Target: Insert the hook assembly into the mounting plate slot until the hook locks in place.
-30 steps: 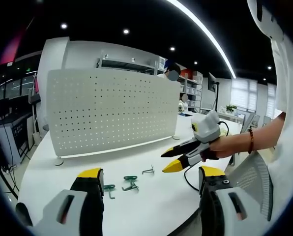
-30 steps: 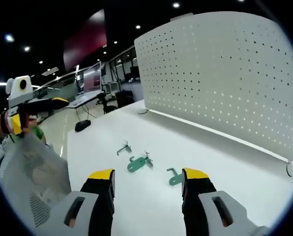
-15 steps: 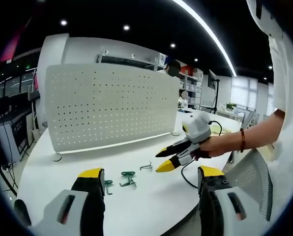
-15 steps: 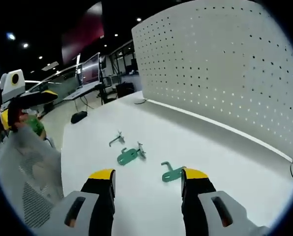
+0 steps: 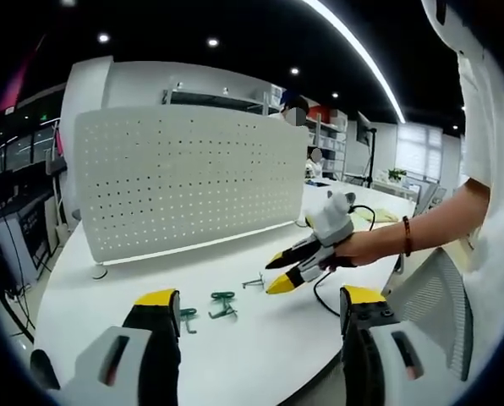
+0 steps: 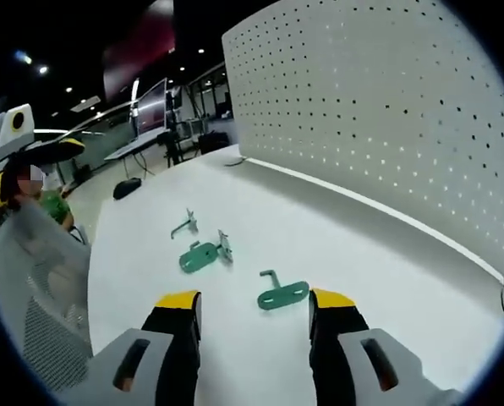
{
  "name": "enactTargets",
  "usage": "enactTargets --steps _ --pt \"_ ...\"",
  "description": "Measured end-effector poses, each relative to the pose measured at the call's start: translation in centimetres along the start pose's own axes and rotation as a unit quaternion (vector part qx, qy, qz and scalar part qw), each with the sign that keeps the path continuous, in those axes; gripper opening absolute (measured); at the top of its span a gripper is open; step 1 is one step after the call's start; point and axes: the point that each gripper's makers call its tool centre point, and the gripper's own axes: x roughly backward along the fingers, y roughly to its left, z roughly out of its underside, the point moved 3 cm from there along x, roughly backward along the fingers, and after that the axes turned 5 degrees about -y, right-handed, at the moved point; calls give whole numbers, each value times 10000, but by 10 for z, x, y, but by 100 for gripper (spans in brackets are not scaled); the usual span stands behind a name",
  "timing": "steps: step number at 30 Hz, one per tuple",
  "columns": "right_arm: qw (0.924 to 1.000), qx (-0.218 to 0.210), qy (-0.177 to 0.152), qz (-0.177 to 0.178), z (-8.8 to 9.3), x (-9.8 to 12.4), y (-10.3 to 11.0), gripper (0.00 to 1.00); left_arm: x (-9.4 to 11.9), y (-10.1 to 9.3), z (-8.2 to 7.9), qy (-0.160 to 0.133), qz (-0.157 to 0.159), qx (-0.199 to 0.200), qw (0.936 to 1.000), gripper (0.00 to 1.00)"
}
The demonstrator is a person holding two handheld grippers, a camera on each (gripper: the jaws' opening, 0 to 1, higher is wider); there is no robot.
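A white perforated mounting plate point(image 5: 184, 182) stands upright on the white table point(image 5: 252, 347). In front of it lie a green hook piece point(image 5: 222, 303), a second green piece point(image 5: 187, 318) and a small grey metal hook point(image 5: 254, 282). My left gripper point(image 5: 260, 298) is open and holds nothing, low over the near table edge. My right gripper point(image 5: 274, 273), held in a hand, hovers open just right of the hooks. In the right gripper view, my right gripper point(image 6: 254, 300) is open above a green hook point(image 6: 282, 294), with another green hook point(image 6: 203, 254), the grey hook point(image 6: 184, 225) and the plate point(image 6: 379, 118) beyond.
A grey mesh chair back point(image 6: 32, 288) sits at the table's left edge, with my left gripper point(image 6: 62, 150) above it. A black cable point(image 5: 324, 306) trails over the table edge. Desks and shelves fill the room behind.
My right gripper has moved forward and lower toward the hooks, which now lie nearer its jaws. The left gripper has barely moved. Nothing was picked up.
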Motion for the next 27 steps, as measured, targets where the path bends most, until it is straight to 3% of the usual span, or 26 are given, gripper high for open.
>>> enactTargets --steps 10,27 --pt "10000 2 78 14 4 -8 -13 45 1 1 2 79 -38 -27 10000 79" --pt "9999 41 157 -42 7 -21 -17 39 5 3 8 157 -138 26 9998 78"
